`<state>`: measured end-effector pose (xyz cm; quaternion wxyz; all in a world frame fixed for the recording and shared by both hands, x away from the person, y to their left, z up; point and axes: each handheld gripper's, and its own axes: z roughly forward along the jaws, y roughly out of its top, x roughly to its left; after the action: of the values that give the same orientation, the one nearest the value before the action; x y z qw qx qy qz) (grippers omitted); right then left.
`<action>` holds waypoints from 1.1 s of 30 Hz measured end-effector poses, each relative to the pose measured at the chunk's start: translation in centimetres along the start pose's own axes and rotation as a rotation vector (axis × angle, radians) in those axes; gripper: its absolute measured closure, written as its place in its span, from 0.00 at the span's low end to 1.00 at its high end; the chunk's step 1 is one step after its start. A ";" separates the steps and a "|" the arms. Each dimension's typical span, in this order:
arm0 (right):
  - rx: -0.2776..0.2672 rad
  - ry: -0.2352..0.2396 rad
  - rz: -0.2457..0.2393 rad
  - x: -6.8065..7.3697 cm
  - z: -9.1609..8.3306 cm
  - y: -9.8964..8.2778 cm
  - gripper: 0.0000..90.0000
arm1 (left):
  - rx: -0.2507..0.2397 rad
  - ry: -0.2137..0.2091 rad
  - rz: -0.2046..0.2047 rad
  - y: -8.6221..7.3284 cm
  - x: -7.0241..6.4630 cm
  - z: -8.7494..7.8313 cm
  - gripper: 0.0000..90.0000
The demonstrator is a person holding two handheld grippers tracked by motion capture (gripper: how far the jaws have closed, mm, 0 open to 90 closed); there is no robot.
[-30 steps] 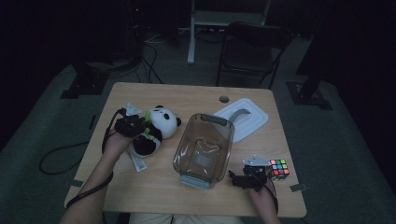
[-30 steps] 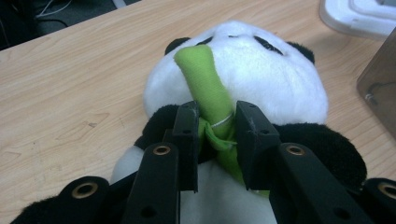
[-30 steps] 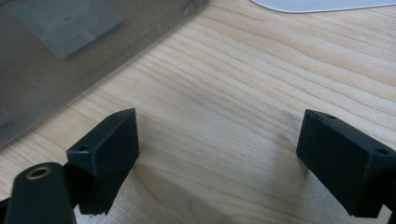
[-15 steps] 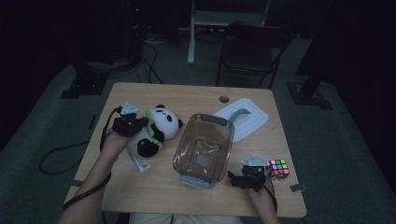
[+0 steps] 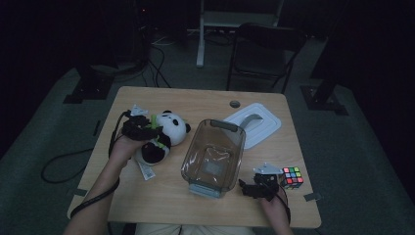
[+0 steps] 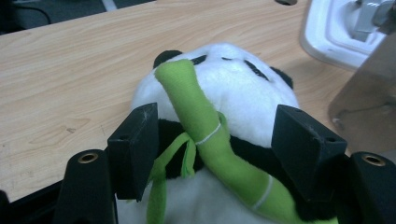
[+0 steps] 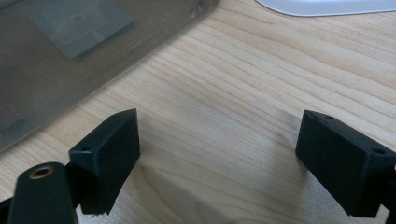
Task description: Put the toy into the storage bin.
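Observation:
A black-and-white plush panda (image 5: 166, 134) lies on the left half of the wooden table (image 5: 195, 100). It hugs a green bamboo stalk (image 6: 205, 130). My left gripper (image 5: 147, 128) sits at the panda's left side. In the left gripper view the panda (image 6: 233, 88) lies between the left gripper's (image 6: 217, 126) jaws. Those jaws have just been opening and the pads stand off the plush. My right gripper (image 5: 247, 187) rests low near the front right, open (image 7: 219, 140) over bare wood beside the clear container (image 7: 56, 60).
A clear plastic container (image 5: 221, 125) stands mid-table, with its white lid (image 5: 254, 122) behind it on the right. A colour cube (image 5: 292, 176) lies right of my right gripper. A small white tag (image 5: 145, 170) lies in front of the panda. A chair (image 5: 264, 49) stands beyond the table.
My left gripper has edged slightly to the right against the panda. The right hand has kept still.

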<state>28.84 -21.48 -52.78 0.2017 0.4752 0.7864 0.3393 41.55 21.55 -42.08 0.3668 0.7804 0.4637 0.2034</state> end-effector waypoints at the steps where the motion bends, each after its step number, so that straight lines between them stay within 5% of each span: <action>1: -0.001 0.000 0.001 0.0 0.0 0.0 0.15 | 0.000 0.006 -0.010 0.0 0.0 0.1 0.37; 6: -0.001 0.000 0.001 0.0 0.0 0.0 0.15 | -0.005 0.035 -0.017 -0.4 0.4 0.3 0.55; 14: 0.001 -0.003 0.002 0.0 0.0 0.0 0.15 | 0.052 0.079 0.089 -0.7 -0.3 1.2 0.52; 20: 0.000 -0.003 0.003 0.1 0.0 0.0 0.15 | 0.054 0.138 0.123 -0.5 -0.9 1.3 0.77; 25: -0.001 0.010 0.003 0.0 0.0 0.0 0.15 | 0.005 0.123 0.060 -0.4 -0.5 0.5 0.81; 30: -0.038 0.038 0.010 0.1 -0.6 0.5 0.15 | -0.071 0.020 -0.045 -0.2 0.2 -1.0 0.82; 33: -0.051 0.051 0.001 0.4 -0.7 0.7 0.15 | -0.116 -0.016 -0.074 0.1 0.2 -2.1 0.82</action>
<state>28.64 -21.16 -51.73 0.1933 0.4614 0.7823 0.3712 40.30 22.55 -40.67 0.4224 0.7417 0.4766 0.2103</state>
